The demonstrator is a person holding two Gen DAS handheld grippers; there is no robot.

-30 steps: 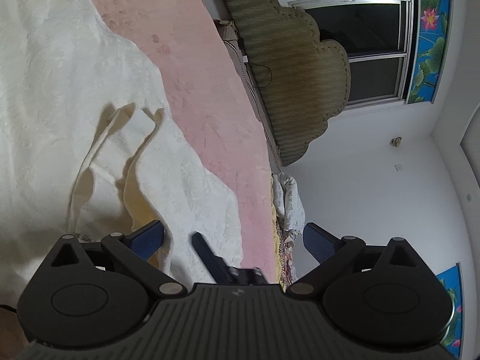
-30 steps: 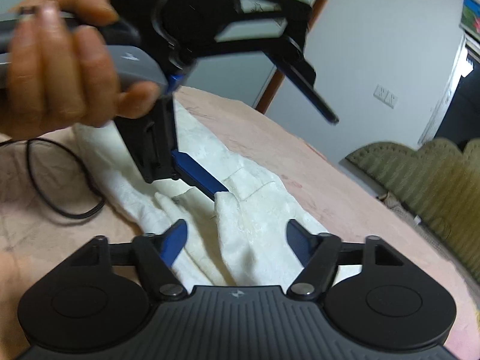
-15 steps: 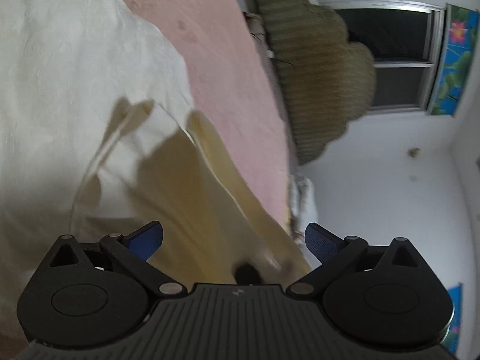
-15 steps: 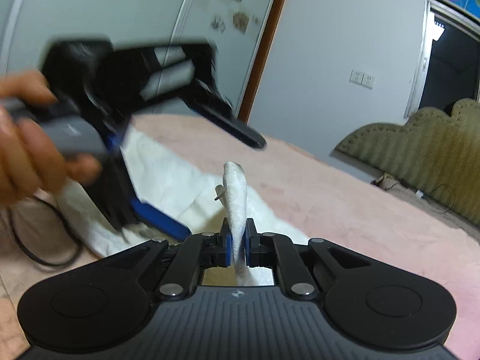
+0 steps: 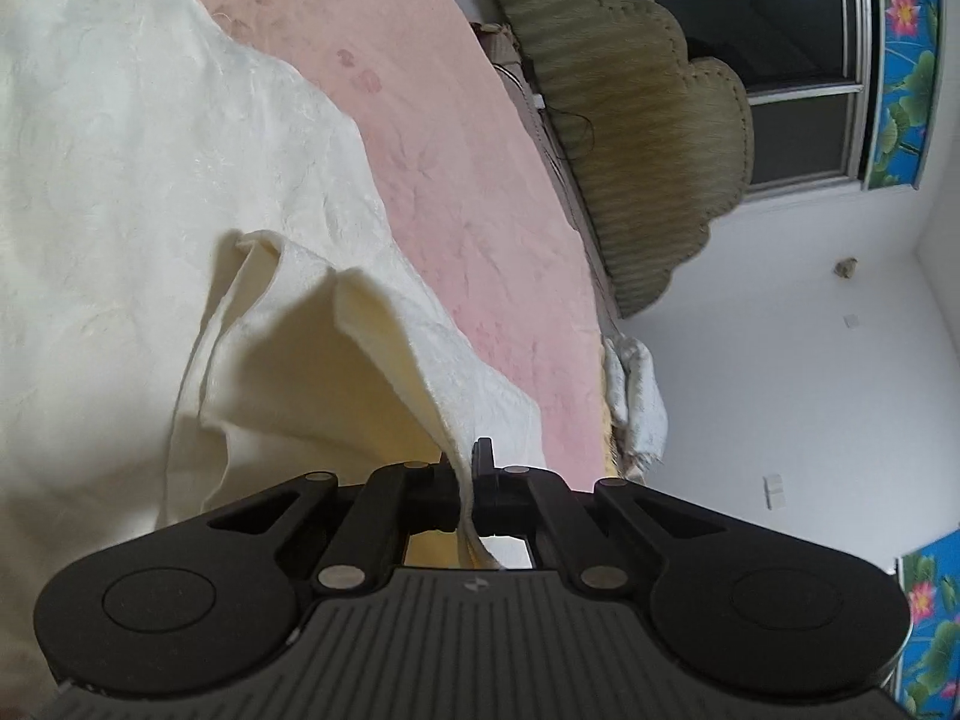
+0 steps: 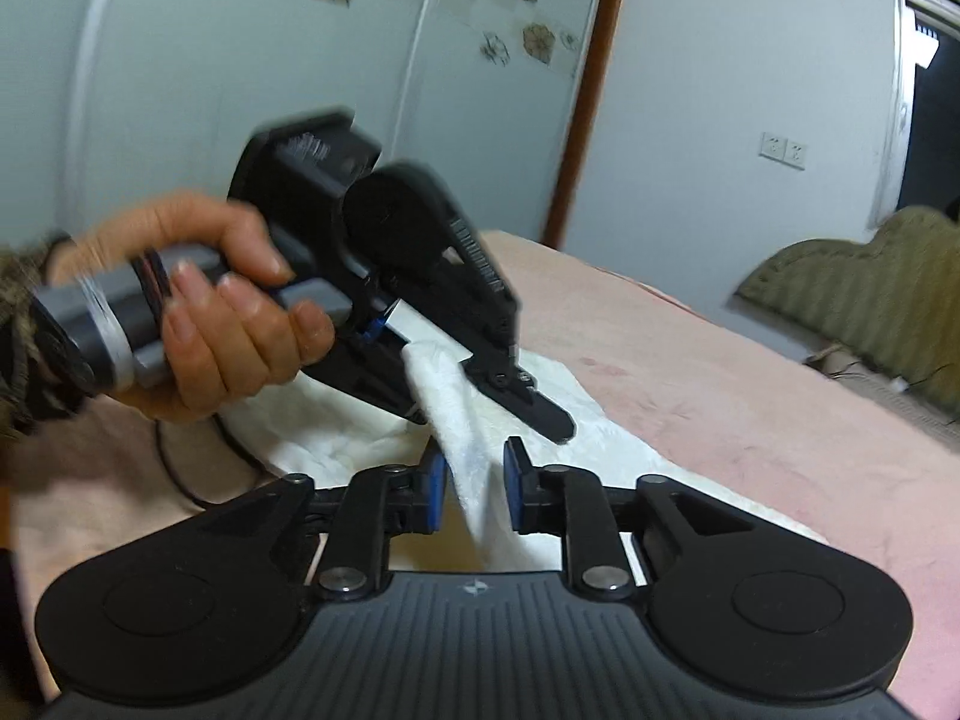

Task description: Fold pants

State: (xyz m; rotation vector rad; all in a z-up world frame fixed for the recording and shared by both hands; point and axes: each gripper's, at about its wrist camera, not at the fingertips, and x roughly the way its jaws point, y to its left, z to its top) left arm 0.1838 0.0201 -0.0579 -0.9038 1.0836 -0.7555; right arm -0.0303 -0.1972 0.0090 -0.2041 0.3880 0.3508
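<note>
- Pants (image 5: pixel 120 192): cream-white, textured fabric, spread over the pink bed cover (image 5: pixel 456 168). In the left wrist view the bulk fills the left half of the picture; one raised fold runs from the middle down to the near edge.
- Left gripper (image 5: pixel 467 483): black, jaws pressed together on the lifted edge of the pants. The cloth enters between the fingers from the far side and comes out below them, toward the camera. In the right wrist view the same gripper (image 6: pixel 480 378) stands at centre left, tilted downward to the right, with a bunch of white cloth pinched in it.
- Left hand (image 6: pixel 222 306): wrapped round the grey handle of the left gripper, at the left of the right wrist view; a patterned sleeve shows at the far left edge.
- Right gripper (image 6: pixel 474 492): black with blue pads, jaws narrowly apart and lately opening after a pinch. A hanging strip of the pants passes through the gap; it lies against the left pad and clear of the right pad.
- The strip runs taut from the right gripper up to the left gripper, just beyond it.
- Black cable (image 6: pixel 180 468): loops on the bed cover at near left, beside the pants.
- Headboard (image 5: pixel 648 132): olive, scalloped, at the far right of the bed.
- Window (image 5: pixel 780 78): dark, beyond the headboard.
</note>
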